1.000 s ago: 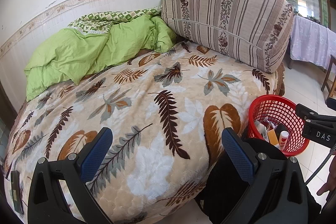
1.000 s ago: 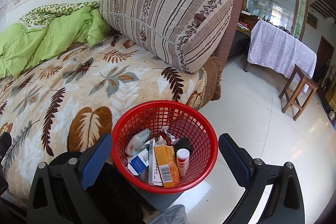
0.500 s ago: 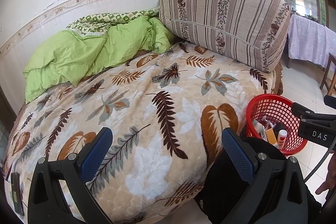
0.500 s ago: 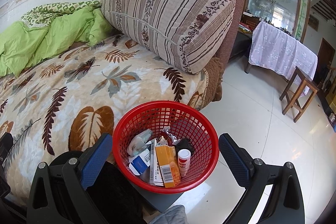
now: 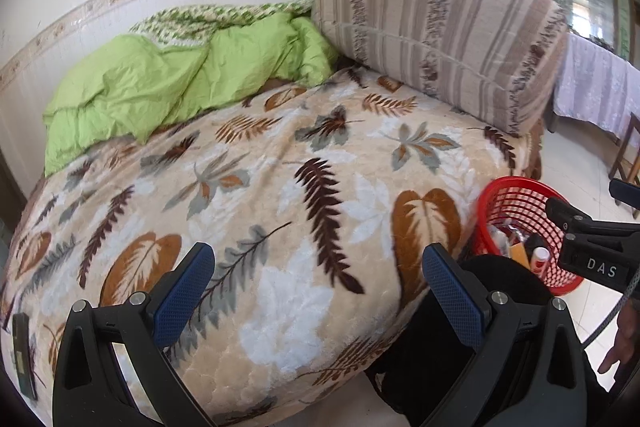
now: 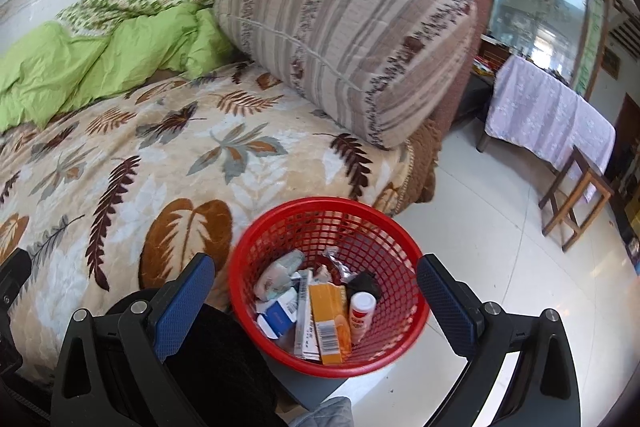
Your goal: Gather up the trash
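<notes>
The left gripper (image 5: 318, 297) has its jaws spread wide, holding nothing. The right gripper (image 6: 316, 303) likewise gapes empty; its body shows at three o'clock in the left wrist view.

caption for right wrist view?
Open right claw above red basket holding collected trash, beside leaf-print bed.

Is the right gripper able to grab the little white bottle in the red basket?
Probably yes. The right gripper is open above the red basket, and the white bottle lies on top, uncovered.
</notes>
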Available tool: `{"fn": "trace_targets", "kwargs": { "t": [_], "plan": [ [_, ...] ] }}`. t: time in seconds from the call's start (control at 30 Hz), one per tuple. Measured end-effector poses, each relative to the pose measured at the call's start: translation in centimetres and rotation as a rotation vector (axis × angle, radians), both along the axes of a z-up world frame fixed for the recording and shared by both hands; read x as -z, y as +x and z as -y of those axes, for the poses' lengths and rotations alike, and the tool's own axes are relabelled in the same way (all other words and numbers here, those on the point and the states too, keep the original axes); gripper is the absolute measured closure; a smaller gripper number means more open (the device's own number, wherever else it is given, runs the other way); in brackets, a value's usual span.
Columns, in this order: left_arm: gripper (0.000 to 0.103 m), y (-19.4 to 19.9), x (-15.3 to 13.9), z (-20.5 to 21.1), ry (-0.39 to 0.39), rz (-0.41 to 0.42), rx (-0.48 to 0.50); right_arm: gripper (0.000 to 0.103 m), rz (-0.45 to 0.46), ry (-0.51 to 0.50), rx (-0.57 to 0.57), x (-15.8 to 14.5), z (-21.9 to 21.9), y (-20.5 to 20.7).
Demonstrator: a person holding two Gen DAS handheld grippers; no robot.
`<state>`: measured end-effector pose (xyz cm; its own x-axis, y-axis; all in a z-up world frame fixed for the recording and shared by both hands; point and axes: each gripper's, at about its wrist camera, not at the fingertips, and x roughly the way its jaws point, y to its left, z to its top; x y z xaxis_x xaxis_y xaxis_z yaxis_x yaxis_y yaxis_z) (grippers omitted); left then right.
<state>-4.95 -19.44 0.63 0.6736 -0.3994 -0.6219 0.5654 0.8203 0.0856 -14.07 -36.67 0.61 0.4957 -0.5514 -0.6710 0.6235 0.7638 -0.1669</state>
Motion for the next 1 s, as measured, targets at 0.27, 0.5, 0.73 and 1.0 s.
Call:
{"fn": "trace_targets", "kwargs": {
  "t": [0.27, 0.5, 0.73, 1.0],
  "plan": [
    [0.0, 8.7, 2.7, -7.7, 0.027, -0.123, -0.353, 0.002, -0.04, 0.075, -0.272, 0.9, -4.7, 10.2],
    [0.0, 16.3, 6.9, -16.1, 0.07, -0.248, -0.627, 0.002, -0.167, 0.177, -0.446, 7.5, -12.0, 23.0],
    [0.0, 21.8, 10.3, -18.5, 0.017, -0.384, -0.652, 0.001, -0.117, 0.259, -0.462, 11.2, -14.3, 32.2],
    [0.0, 23.7, 10.9, -18.3, 0.025, -0.302, -0.668, 0.001, -0.105, 0.254, -0.464, 12.5, -14.7, 33.1]
  ]
}}
